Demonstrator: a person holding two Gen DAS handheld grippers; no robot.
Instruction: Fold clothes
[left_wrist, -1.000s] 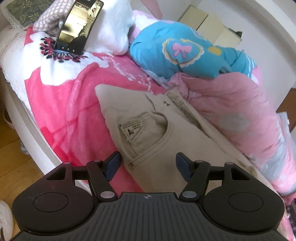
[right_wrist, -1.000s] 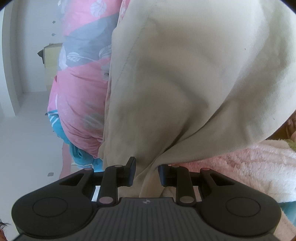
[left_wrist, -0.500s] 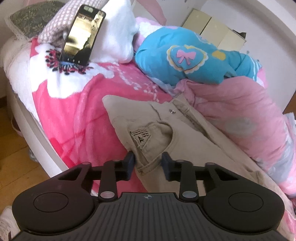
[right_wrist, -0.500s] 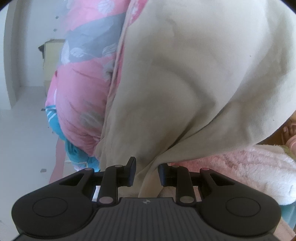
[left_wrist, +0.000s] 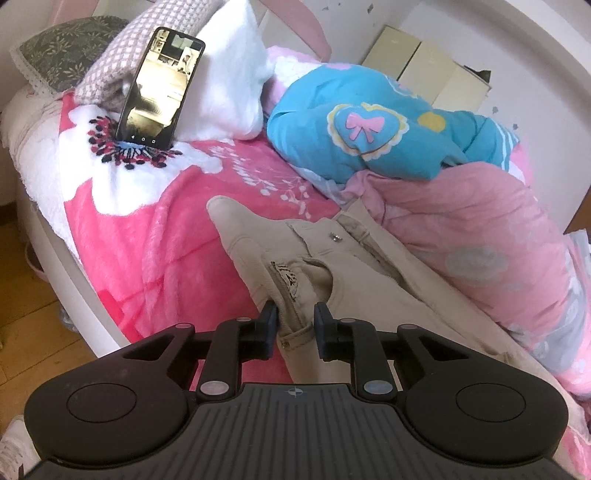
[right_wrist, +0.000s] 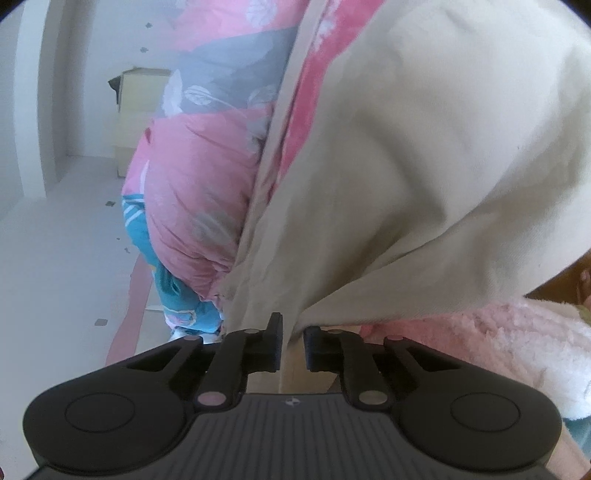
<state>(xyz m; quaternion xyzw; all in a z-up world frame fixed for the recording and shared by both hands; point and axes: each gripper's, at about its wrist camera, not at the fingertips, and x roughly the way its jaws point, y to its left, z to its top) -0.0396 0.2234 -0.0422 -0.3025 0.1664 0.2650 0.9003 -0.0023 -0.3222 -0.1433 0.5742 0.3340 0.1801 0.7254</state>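
Beige trousers (left_wrist: 369, 295) lie on a pink flowered blanket (left_wrist: 155, 229), waist end near me, a metal button and a pocket label showing. My left gripper (left_wrist: 295, 321) is at the pocket edge; its jaws are closing, with a bunched fold of that cloth pressed between the pads. In the right wrist view the same trousers (right_wrist: 424, 166) hang as a wide beige sheet that fills most of the picture. My right gripper (right_wrist: 293, 339) holds their lower edge, its jaws closing tight on the cloth between them.
A phone (left_wrist: 159, 88) leans on a white pillow (left_wrist: 229, 74) at the bed's head. A blue quilt (left_wrist: 369, 122) and a pink quilt (left_wrist: 461, 240) are heaped behind the trousers. The bed's edge and wooden floor (left_wrist: 22, 314) are left. Fluffy pink cloth (right_wrist: 498, 350) lies under the right gripper.
The left jaws went from wide apart to pinching the pocket edge, which now bunches up. The right jaws narrowed on the cloth, and that gripper rose a little and rolled.
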